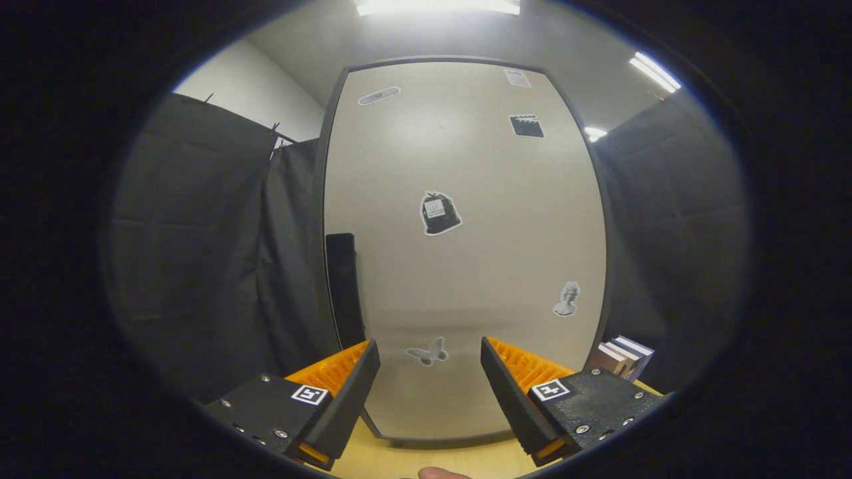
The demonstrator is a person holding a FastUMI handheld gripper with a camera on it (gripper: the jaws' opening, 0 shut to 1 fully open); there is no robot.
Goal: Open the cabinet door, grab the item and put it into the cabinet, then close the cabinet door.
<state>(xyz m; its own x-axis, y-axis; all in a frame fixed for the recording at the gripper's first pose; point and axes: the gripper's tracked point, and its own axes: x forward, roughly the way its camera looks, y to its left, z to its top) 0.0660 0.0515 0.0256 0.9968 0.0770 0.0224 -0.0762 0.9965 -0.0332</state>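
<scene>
gripper (pixel 430 362): I see both fingers spread wide apart, nothing between them, gripping nothing.
cabinet door (pixel 466 253): shut, pale panel in a dark frame, straight ahead of the fingers and just beyond the tips.
handle (pixel 345 289): dark vertical bar on the door's left edge, above the left finger.
stickers: several on the door; a butterfly sticker (pixel 427 352) sits between the fingertips, a dark bag-shaped one (pixel 439 213) mid-door.
books (pixel 622 356): small stack beside the cabinet's lower right corner, beyond the right finger. I can't tell if that's the item.
table (pixel 426 459): light wood, under the fingers; the cabinet stands on it.
</scene>
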